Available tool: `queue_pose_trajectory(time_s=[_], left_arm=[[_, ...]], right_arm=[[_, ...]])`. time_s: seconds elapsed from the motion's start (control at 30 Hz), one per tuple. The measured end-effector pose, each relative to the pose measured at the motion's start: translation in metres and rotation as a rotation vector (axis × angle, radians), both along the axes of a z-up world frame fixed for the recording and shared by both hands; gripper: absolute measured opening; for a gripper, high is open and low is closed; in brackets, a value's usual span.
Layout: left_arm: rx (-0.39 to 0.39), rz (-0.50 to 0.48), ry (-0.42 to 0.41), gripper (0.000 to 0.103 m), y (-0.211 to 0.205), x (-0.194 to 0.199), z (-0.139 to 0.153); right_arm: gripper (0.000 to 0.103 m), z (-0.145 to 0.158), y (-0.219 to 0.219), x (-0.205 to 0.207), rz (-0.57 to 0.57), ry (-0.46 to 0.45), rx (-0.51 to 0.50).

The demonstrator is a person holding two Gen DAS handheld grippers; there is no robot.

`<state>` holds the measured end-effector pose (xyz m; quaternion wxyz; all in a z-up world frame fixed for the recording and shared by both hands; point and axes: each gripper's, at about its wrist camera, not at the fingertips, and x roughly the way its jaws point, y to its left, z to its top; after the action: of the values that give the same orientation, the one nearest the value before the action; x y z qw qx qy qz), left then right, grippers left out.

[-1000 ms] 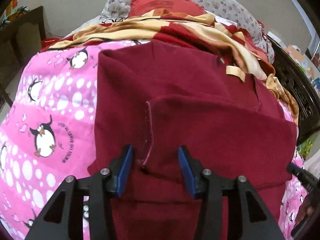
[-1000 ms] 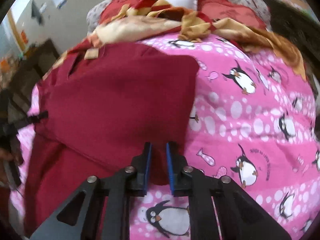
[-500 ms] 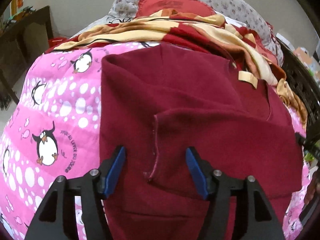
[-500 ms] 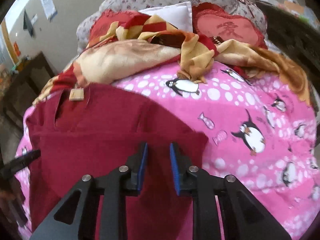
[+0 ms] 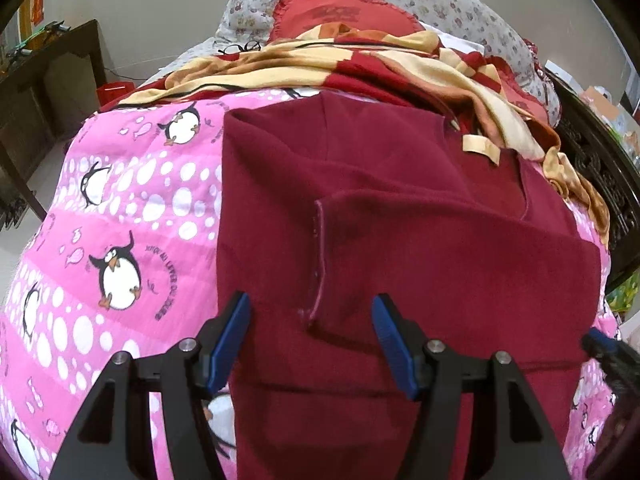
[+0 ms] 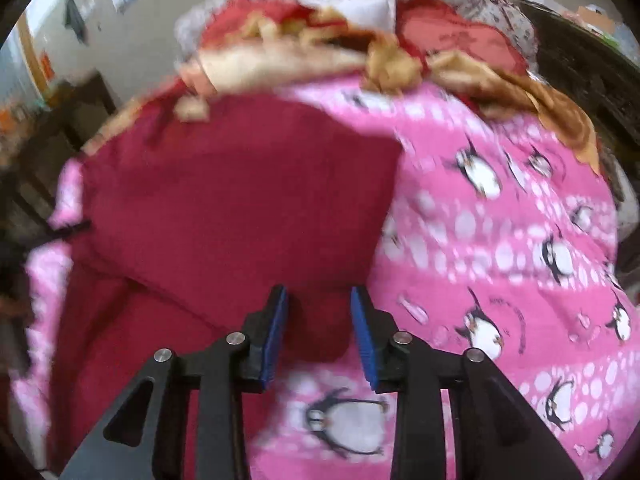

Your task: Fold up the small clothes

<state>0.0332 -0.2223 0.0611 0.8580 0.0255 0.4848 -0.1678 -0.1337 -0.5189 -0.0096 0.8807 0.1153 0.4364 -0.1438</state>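
Note:
A dark red garment (image 5: pixel 400 240) lies on a pink penguin bedspread (image 5: pixel 132 216), with one side folded over its middle; the folded edge shows a seam (image 5: pixel 318 264). My left gripper (image 5: pixel 312 332) is open just above the garment, its jaws on either side of the seam's lower end. In the blurred right wrist view the garment (image 6: pixel 240 208) fills the left half on the bedspread (image 6: pixel 500 240). My right gripper (image 6: pixel 318 332) is open and empty over the garment's lower right corner.
A red and cream blanket (image 5: pixel 360 64) is heaped at the far end of the bed, with a red cushion (image 5: pixel 340 16) and a floral pillow (image 5: pixel 440 0) behind it. Dark wooden furniture (image 5: pixel 40 92) stands at left. A carved dark bed frame (image 5: pixel 600 184) runs along the right.
My right gripper has opened and let go of the garment's folded side, which now lies on the garment. My left gripper has opened wider and drawn back a little.

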Motion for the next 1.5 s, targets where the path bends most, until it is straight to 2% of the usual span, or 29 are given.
queue_pose_trajectory(time_s=[0.07,0.17,0.3,0.43,0.53,0.63,0.8,0.93,1.1,1.13,1.17,1.2,1.3,1.37,1.5], left_arm=[[-0.01,0.006,0.004,0.067,0.004,-0.005,0.005],[-0.019,0.013,-0.004,0.067,0.012,-0.015,0.015],[-0.023,0.009,-0.026,0.067,0.022,-0.031,0.029],[-0.03,-0.003,-0.05,0.071,0.031,-0.05,0.042],[-0.046,-0.008,-0.066,0.074,0.038,-0.063,0.048],[-0.069,-0.005,-0.059,0.078,0.046,-0.075,0.05],[-0.106,0.005,-0.021,0.078,0.066,-0.093,0.043],[-0.145,0.024,0.023,0.078,0.086,-0.105,0.03],[-0.152,0.053,0.062,0.078,0.1,-0.114,0.013],[-0.159,0.056,0.073,0.078,0.102,-0.114,0.01],[-0.162,0.056,0.079,0.078,0.103,-0.115,0.009],[-0.16,0.055,0.082,0.078,0.105,-0.117,0.007],[-0.15,0.048,0.078,0.078,0.111,-0.122,0.008],[-0.156,0.05,0.076,0.078,0.118,-0.127,0.008],[-0.159,0.038,0.094,0.078,0.12,-0.132,0.002]], right_arm=[[0.049,-0.007,-0.006,0.0,-0.019,0.004,0.022],[0.049,0.008,-0.014,-0.012,-0.063,-0.053,0.123],[0.049,0.036,-0.008,-0.04,-0.062,-0.125,0.117],[0.05,0.051,-0.009,-0.062,-0.042,-0.141,0.175],[0.055,0.056,-0.006,-0.076,-0.026,-0.124,0.201],[0.057,0.047,0.001,-0.086,-0.017,-0.112,0.218],[0.057,0.016,0.019,-0.086,0.0,-0.087,0.284],[0.057,-0.006,0.032,-0.077,-0.002,-0.083,0.313],[0.057,-0.033,0.04,-0.056,-0.011,-0.071,0.383],[0.053,-0.037,0.042,-0.053,-0.008,-0.077,0.379],[0.03,-0.038,0.044,-0.051,-0.011,-0.087,0.349],[0.023,-0.037,0.045,-0.051,-0.019,-0.098,0.307],[0.022,-0.025,0.041,-0.061,-0.021,-0.143,0.296],[0.022,-0.008,0.038,-0.076,-0.015,-0.181,0.227],[0.022,-0.006,0.028,-0.08,-0.046,-0.141,0.153]])
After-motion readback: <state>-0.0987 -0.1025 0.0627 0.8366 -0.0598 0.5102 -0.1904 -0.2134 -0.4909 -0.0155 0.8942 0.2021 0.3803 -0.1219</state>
